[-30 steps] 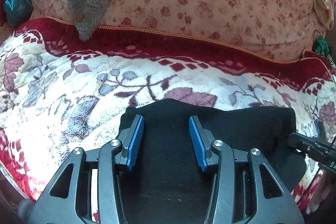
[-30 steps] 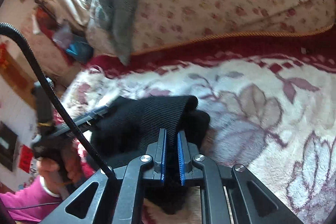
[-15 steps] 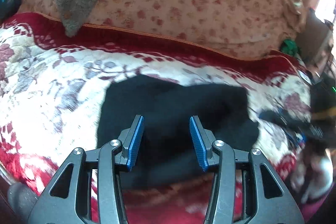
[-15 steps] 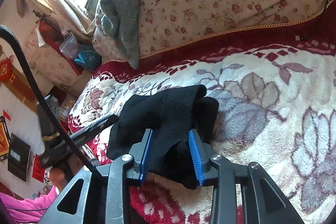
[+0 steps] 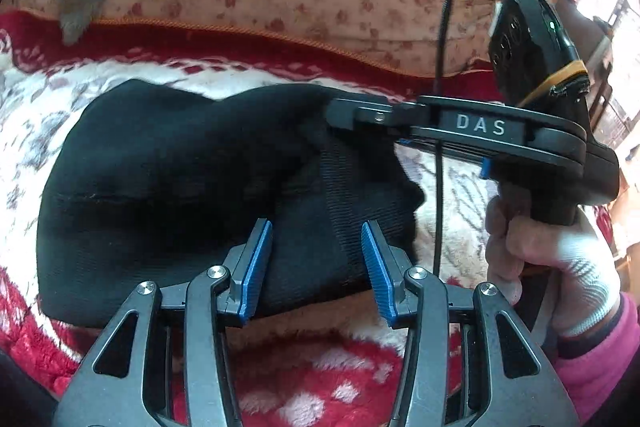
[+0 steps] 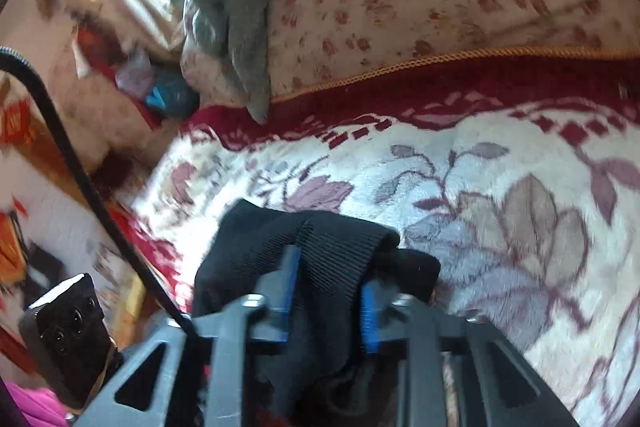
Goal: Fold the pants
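Clearly, only the left wrist view shows the right gripper [image 5: 340,115] from its side, with the gloved hand [image 5: 548,243] on its handle and its tip reaching the far right corner of the black pants [image 5: 180,187]. The right wrist view shows the ribbed waistband [image 6: 336,255] standing between the blue pads [image 6: 368,319], whose jaws have just been closing on it. The left gripper [image 5: 316,267] hangs half open over the near edge and holds nothing. The pants lie folded in a thick dark bundle on the flowered blanket [image 6: 500,187], with one long seam across
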Action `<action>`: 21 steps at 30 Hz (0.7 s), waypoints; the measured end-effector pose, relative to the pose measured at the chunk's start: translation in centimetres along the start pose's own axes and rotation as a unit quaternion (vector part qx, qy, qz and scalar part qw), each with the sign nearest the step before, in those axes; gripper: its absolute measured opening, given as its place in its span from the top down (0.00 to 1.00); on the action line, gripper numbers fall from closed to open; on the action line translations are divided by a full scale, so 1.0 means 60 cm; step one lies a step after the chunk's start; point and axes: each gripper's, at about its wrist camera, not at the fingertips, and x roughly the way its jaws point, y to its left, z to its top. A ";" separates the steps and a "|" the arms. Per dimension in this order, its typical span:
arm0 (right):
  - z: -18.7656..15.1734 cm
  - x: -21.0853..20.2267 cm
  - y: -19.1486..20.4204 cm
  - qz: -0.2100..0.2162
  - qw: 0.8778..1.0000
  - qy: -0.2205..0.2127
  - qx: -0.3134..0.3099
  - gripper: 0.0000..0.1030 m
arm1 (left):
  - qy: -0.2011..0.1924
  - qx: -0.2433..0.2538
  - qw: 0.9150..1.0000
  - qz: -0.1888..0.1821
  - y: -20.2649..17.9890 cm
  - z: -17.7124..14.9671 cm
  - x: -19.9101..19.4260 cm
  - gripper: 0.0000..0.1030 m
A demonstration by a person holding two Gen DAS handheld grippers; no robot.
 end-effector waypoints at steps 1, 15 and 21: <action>0.000 -0.004 0.006 -0.002 1.000 -0.003 -0.012 0.86 | 0.005 -0.001 1.000 -0.010 -0.003 0.002 0.003 0.57; -0.015 -0.021 -0.009 -0.078 0.997 -0.007 0.003 0.87 | 0.004 -0.016 1.000 0.020 0.022 0.006 -0.018 0.57; -0.026 -0.068 0.032 -0.084 0.995 -0.044 0.006 0.74 | -0.020 -0.026 0.996 0.082 0.048 0.016 -0.060 0.57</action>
